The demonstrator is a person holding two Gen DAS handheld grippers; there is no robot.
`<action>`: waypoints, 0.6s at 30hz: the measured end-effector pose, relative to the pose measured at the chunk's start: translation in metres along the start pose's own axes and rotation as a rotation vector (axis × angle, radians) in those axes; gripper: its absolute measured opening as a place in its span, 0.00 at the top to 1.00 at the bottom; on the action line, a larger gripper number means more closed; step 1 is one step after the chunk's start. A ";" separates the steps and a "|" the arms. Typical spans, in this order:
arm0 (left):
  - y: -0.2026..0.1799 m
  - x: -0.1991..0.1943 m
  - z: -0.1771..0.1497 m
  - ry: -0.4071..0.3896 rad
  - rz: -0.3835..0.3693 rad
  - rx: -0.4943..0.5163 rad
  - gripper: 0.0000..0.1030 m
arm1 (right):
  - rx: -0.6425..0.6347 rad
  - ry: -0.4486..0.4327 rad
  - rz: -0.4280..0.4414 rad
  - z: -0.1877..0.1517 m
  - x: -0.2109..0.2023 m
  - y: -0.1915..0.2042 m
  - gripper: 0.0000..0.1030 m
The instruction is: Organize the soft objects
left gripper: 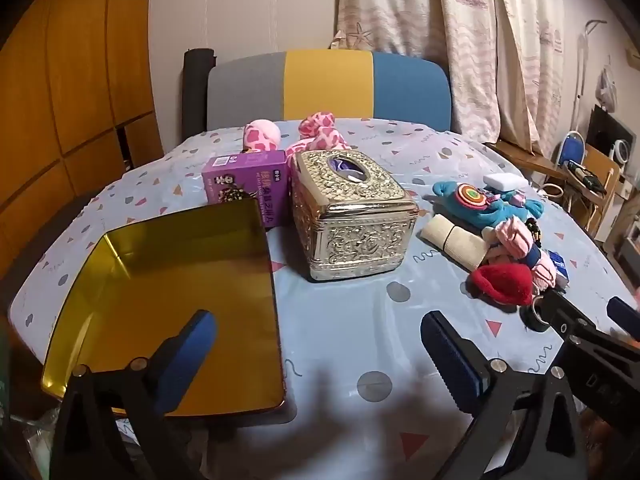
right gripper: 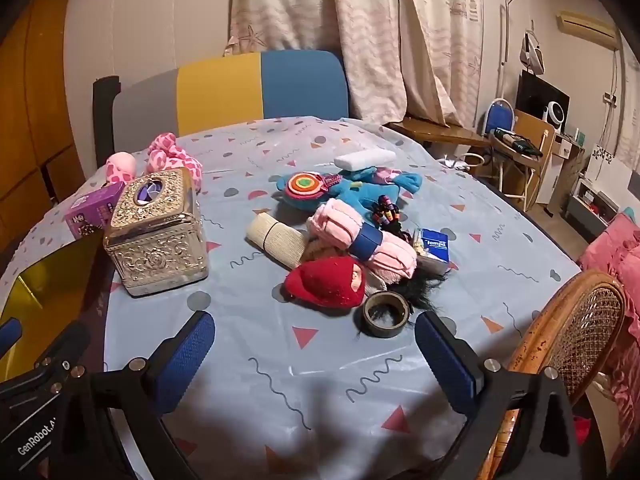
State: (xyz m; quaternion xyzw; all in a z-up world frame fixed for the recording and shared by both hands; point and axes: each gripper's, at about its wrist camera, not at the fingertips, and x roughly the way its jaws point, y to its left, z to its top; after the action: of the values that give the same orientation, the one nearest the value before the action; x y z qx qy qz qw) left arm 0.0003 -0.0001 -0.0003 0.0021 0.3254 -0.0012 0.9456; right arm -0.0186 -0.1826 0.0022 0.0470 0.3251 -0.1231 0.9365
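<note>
A pile of soft things lies on the table: a red knit hat point(right gripper: 326, 286) point(left gripper: 504, 282), rolled pink cloth point(right gripper: 360, 236) point(left gripper: 520, 240), a beige roll point(right gripper: 276, 240) point(left gripper: 454, 244), a blue plush toy point(right gripper: 344, 190) point(left gripper: 480, 204) and black hair point(right gripper: 420, 286). A pink spotted plush point(left gripper: 316, 132) point(right gripper: 168, 156) lies at the back. An empty gold tray point(left gripper: 172, 312) point(right gripper: 32, 284) sits at the left. My left gripper point(left gripper: 320, 344) is open over the tray's right edge. My right gripper point(right gripper: 314, 354) is open, just short of the hat.
An ornate silver tissue box point(left gripper: 348, 212) point(right gripper: 158, 232) and a purple box point(left gripper: 244, 188) stand mid-table. A tape roll point(right gripper: 386, 314), tissue packet point(right gripper: 434, 248) and white block point(right gripper: 364, 158) lie by the pile. A wicker chair point(right gripper: 572, 340) stands at the right, a striped chair point(left gripper: 328, 84) behind.
</note>
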 end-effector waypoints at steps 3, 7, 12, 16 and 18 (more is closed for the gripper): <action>-0.001 0.001 -0.001 0.022 -0.002 0.003 0.00 | 0.007 0.013 -0.006 0.001 0.005 0.000 0.01; 0.014 0.003 0.000 0.039 -0.009 -0.043 0.00 | 0.013 0.006 0.015 0.000 0.003 0.001 0.01; 0.013 0.005 -0.001 0.028 0.000 -0.036 0.00 | -0.007 -0.002 0.022 0.001 0.004 0.004 0.01; 0.016 0.006 -0.001 0.037 0.005 -0.050 0.00 | -0.016 -0.004 0.026 0.002 0.005 0.007 0.01; 0.018 0.006 0.000 0.040 0.008 -0.054 0.00 | -0.019 -0.002 0.029 0.003 0.005 0.008 0.01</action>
State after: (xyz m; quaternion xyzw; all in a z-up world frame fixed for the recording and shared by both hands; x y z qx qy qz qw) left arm 0.0055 0.0182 -0.0040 -0.0221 0.3441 0.0116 0.9386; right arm -0.0109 -0.1760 0.0009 0.0426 0.3245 -0.1065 0.9389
